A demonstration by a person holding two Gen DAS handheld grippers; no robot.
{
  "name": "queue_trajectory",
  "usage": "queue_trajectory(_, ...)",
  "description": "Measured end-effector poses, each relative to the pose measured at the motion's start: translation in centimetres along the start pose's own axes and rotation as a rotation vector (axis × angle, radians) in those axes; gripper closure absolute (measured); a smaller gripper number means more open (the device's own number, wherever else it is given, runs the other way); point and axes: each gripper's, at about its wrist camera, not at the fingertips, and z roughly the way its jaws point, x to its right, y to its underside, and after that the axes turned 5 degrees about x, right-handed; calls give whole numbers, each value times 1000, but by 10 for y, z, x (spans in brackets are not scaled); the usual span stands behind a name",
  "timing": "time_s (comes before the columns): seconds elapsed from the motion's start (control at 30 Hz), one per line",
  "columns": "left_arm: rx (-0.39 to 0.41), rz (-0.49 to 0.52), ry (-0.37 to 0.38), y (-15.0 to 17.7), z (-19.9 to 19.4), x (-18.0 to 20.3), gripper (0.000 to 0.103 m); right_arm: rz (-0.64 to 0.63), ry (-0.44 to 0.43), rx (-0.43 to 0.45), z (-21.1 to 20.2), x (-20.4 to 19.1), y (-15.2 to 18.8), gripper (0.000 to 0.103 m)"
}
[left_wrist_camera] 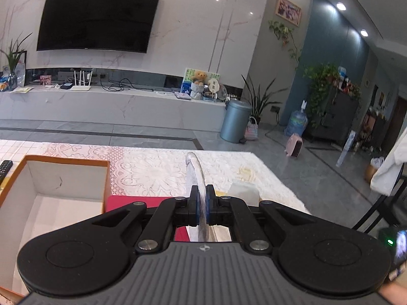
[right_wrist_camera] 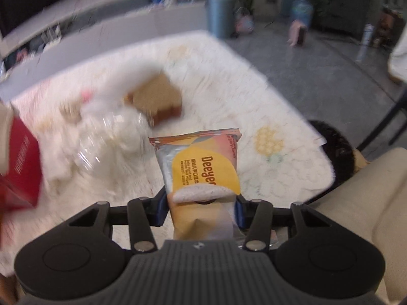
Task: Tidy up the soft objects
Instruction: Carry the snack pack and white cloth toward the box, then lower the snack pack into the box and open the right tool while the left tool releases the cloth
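Left tool [left_wrist_camera: 202,207] clamped on a thin grey flat piece [left_wrist_camera: 197,178], edge-on, held above the lace-covered worktop [left_wrist_camera: 157,170], just right of the open white-lined box [left_wrist_camera: 51,190]; red item [left_wrist_camera: 132,202] beside that box. Right tool [right_wrist_camera: 201,203] gripping the Deeyeo wipes pack [right_wrist_camera: 201,162] above the worktop, right of the blurred clear-wrapped white bundle [right_wrist_camera: 109,132] and brown block [right_wrist_camera: 160,101]

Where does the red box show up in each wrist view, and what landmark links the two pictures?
Left wrist view: the red box sits low and centre-left, mostly hidden behind the left tool, beside the open cardboard box.
Right wrist view: the red box lies blurred at the far left edge, on the white tablecloth.
Shared landmark: the blue-grey bin on the floor beyond the table.
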Motion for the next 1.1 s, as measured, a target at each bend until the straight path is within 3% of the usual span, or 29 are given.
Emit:
queue_trajectory(0.2, 48, -12, 0, -7, -26, -23, 98, -58, -137, 126, -58, -41, -10, 54)
queue_trajectory(0.4, 64, 15, -93, -7, -46, -59, 98, -167, -201, 267, -104, -104, -32, 54)
queue_trajectory(0.57, 80, -66, -158, -6, -59, -112, 98, -219, -322, 336, -123, -159, -36, 54)
queue_trajectory(0.77, 50, -145, -183, 2, -56, -161, 98, -339, -359, 314, -120, -237, -23, 54)
queue_trajectory(0.87, 46, -200, -158, 6, -50, -178, 98, -379, -401, 309, -117, -270, -9, 54)
queue_trajectory(1.03, 2, -318, -119, 10, -27, -202, 98, -459, -447, 236, -99, -311, 12, 54)
queue_trajectory(1.1, 33, -335, -126, 4, -23, -206, 98, -471, -461, 205, -90, -319, 18, 54)
